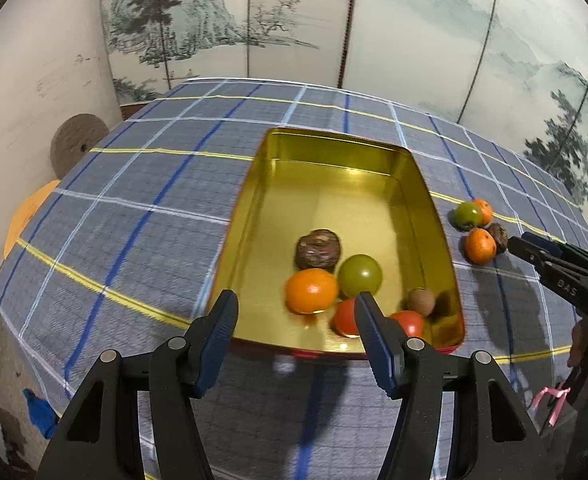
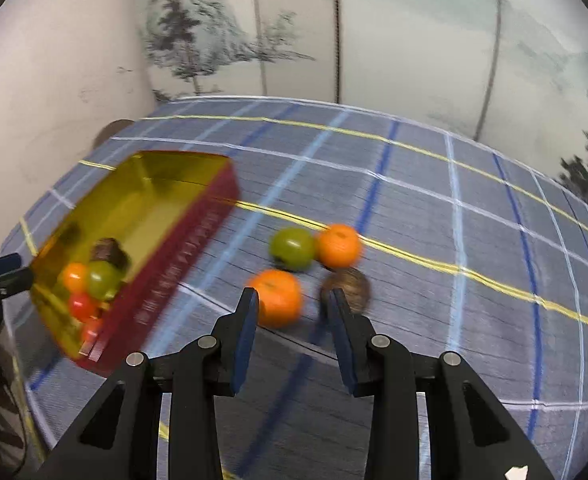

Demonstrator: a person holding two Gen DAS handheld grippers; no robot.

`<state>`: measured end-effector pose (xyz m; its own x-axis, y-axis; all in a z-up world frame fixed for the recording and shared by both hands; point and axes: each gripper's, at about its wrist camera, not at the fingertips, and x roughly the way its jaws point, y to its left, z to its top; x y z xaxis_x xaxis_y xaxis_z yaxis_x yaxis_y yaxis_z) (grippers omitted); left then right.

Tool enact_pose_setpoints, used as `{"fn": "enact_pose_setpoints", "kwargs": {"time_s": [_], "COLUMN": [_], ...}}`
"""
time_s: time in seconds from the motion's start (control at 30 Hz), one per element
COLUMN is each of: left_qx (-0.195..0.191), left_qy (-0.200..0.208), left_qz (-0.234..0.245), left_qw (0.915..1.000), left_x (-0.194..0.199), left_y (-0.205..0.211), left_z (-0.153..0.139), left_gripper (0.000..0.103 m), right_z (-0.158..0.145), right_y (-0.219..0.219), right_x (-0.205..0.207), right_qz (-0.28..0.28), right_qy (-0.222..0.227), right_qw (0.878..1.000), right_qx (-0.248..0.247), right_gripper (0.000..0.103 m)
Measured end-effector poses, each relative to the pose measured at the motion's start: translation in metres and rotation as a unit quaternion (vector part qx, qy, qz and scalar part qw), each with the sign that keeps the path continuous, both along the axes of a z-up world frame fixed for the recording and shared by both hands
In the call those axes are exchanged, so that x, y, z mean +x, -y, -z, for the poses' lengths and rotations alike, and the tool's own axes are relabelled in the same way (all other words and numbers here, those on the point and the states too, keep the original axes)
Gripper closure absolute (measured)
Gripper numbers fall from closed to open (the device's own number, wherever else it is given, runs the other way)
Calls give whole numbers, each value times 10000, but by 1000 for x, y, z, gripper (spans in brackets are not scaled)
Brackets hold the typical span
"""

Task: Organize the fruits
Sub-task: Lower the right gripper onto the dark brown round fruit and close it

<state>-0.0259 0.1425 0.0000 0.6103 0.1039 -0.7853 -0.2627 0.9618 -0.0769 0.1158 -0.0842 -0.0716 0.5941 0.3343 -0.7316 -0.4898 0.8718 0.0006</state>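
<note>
One tin (image 1: 262, 184), three oranges (image 1: 311, 291), two green fruits (image 1: 360, 276), two red (image 1: 343, 317), three brown (image 1: 317, 250).

Grey-blue checked tablecloth (image 1: 142, 208) with white, dark blue and yellow grid lines, spread over the whole tabletop. Folding screen of pale panels (image 1: 301, 20) painted with ink-wash pines and misty mountains, upright behind the table, dark joints between panels. Plain off-white wall (image 1: 34, 92), scuffed, at the left. Round brown disc (image 1: 78, 144) beside the table's far-left edge, against the wall. Flat orange shape (image 1: 24, 216) below it, partly hidden by the cloth. Pink ribbon bow (image 1: 551, 398), low right. Blue scrap (image 1: 38, 412), low left.
</note>
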Motion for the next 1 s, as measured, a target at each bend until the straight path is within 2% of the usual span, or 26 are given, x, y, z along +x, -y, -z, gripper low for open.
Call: {"fn": "enact_pose_setpoints", "kwargs": {"time_s": [0.3,0.63,0.93,1.0], "left_qx": [56,82,84,50], "left_qy": [-87,-150,-158,-161], "left_qz": [201,326,500,555], "left_qw": [9997,9993,9986,9983], "left_x": [12,20,35,40], "left_y": [17,27,42,48], "left_z": [2,3,1,1], "left_gripper": [42,42,42,42], "right_z": [23,36,40,40], "right_y": [16,16,9,9], "right_x": [18,36,44,44], "right_qz": [248,261,215,201], "right_qy": [-156,-224,-187,-182], "right_qw": [9996,9994,9996,9996], "right_qx": [-31,-20,-84,-99], "right_gripper": [69,62,62,65]}}
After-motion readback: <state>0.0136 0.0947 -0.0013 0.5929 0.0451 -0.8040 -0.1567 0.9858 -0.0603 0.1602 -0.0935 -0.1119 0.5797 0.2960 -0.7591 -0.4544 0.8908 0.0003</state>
